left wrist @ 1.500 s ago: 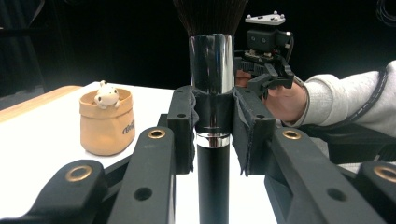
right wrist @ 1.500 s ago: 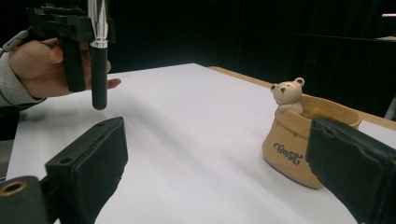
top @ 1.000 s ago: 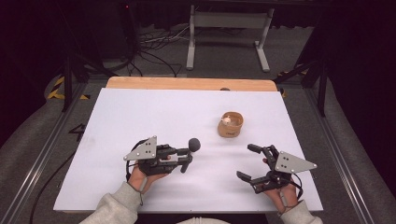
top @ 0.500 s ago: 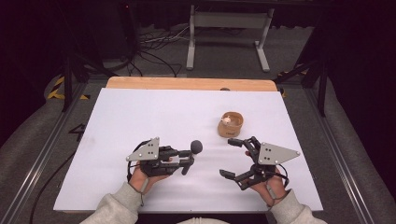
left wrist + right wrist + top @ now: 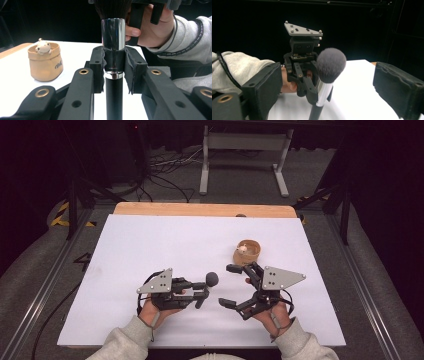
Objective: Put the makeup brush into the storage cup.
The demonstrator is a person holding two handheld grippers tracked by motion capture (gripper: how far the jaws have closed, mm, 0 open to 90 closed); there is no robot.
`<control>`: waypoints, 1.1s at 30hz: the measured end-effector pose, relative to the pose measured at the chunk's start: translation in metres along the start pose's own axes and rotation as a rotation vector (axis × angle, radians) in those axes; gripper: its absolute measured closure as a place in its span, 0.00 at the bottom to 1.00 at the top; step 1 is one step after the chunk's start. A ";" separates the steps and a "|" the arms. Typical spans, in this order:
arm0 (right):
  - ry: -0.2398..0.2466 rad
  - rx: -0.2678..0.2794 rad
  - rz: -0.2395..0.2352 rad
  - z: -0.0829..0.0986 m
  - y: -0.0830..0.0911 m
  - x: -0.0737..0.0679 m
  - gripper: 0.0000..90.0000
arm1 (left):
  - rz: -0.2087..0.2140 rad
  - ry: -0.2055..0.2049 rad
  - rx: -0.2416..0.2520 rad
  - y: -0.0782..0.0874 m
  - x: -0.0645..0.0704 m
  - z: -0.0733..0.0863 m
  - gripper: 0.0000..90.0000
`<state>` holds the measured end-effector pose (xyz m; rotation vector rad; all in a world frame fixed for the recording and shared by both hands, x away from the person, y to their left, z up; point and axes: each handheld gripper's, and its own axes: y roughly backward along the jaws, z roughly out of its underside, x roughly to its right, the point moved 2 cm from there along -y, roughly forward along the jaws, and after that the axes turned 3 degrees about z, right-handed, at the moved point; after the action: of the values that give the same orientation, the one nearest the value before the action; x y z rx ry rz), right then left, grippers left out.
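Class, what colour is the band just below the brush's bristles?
Shiny silver, on the brush; the left gripper view shows it best.

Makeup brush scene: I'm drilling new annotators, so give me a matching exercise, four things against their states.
Things:
1. makeup brush
2. left gripper
3. right gripper
4. small paper pot

States:
A. open, jaws spread wide
B. stands on the table, a little figure inside
C. shut on the handle
D. clamped at its silver ferrule, bristles toward the other gripper

Pairs: 1-D, 2-C, 3-A, 4-B

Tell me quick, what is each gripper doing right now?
Left gripper: shut on the makeup brush, jaws clamped round its handle.
Right gripper: open, jaws spread wide, holding nothing, facing the brush head.
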<state>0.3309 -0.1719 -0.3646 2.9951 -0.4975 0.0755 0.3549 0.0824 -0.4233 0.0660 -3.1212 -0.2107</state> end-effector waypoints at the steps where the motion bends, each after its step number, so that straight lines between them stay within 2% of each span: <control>1: -0.001 0.002 -0.005 0.000 -0.002 0.000 0.12 | 0.000 -0.002 -0.002 0.000 0.000 0.000 0.79; 6: -0.007 -0.004 -0.013 0.001 -0.012 0.001 0.22 | 0.007 0.004 -0.006 -0.001 0.001 0.000 0.79; 13: -0.033 0.002 -0.023 0.006 -0.022 0.001 0.27 | 0.011 0.000 -0.012 -0.002 0.002 0.001 0.79; 20: -0.042 -0.011 -0.047 0.009 -0.028 0.002 0.42 | 0.016 -0.012 -0.021 -0.003 0.002 0.000 0.79; 25: -0.106 0.004 -0.070 0.012 -0.029 0.006 0.52 | 0.015 -0.014 -0.027 -0.004 0.003 0.001 0.79; 27: -0.106 -0.001 -0.068 0.013 -0.029 0.006 0.54 | 0.010 -0.018 -0.029 -0.004 0.003 0.000 0.79; 28: -0.099 -0.010 -0.075 0.014 -0.029 0.006 0.60 | 0.011 -0.021 -0.033 -0.004 0.004 0.000 0.79; 33: -0.089 -0.007 -0.082 0.012 -0.028 0.005 0.70 | 0.011 -0.028 -0.034 -0.005 0.004 0.001 0.79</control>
<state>0.3451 -0.1486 -0.3790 3.0184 -0.3819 -0.0660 0.3514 0.0779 -0.4251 0.0461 -3.1433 -0.2672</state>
